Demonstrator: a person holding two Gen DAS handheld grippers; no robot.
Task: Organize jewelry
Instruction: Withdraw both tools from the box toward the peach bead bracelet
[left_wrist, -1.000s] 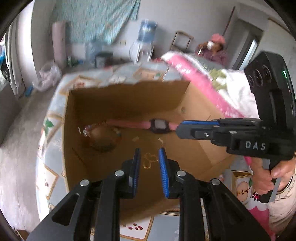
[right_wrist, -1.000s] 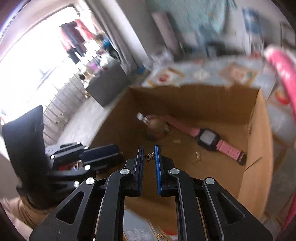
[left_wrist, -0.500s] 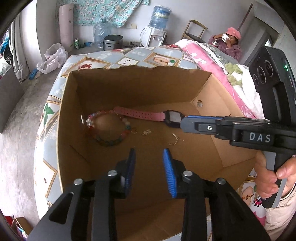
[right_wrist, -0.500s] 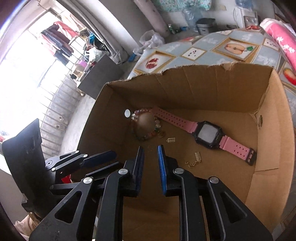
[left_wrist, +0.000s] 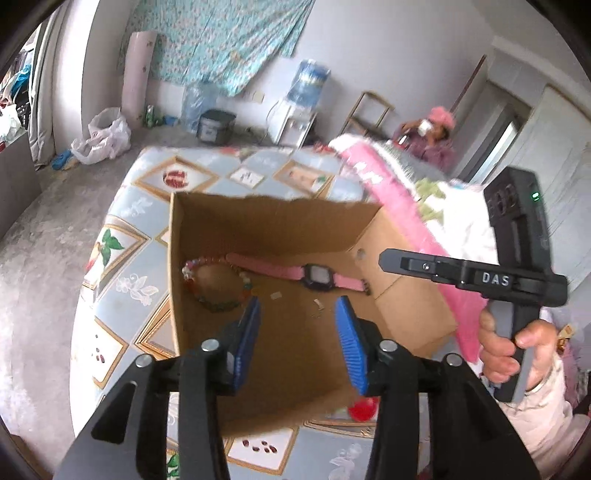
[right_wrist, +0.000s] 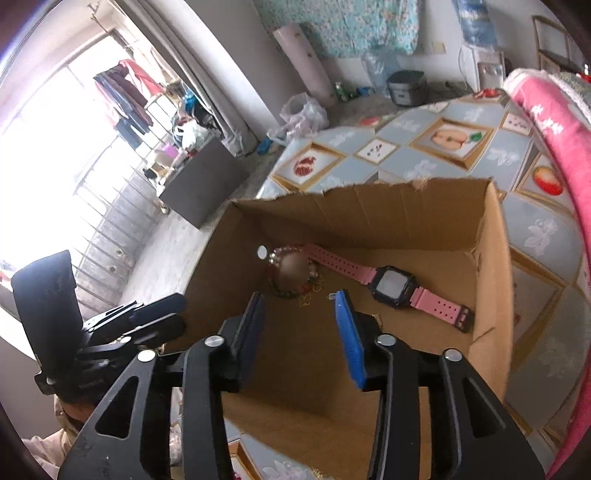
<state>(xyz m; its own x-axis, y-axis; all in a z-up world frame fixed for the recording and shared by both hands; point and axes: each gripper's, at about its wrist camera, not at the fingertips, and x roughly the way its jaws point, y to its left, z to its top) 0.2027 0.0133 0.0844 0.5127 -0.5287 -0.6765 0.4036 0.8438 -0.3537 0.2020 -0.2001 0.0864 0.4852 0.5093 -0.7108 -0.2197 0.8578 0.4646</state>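
Left wrist view: left hand-held gripper (left_wrist: 297, 319) jaws opening, nothing between, above cardboard box (left_wrist: 273, 218) holding bead bracelet (left_wrist: 214, 282) and pink watch (left_wrist: 317, 275); right wrist view: right hand-held gripper (right_wrist: 301, 312) likewise opening, empty, over same box on the bed (right_wrist: 424, 147).

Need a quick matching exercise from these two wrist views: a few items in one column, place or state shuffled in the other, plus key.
Column 1
1. pink watch
2. beaded bracelet
3. cardboard box
4. left hand-held gripper

Column 2
A. sits on the fruit-print cover
B. coiled in the box's far left corner
C. lies flat across the box floor
D. empty, jaws opening

Pairs: 1-C, 2-B, 3-A, 4-D
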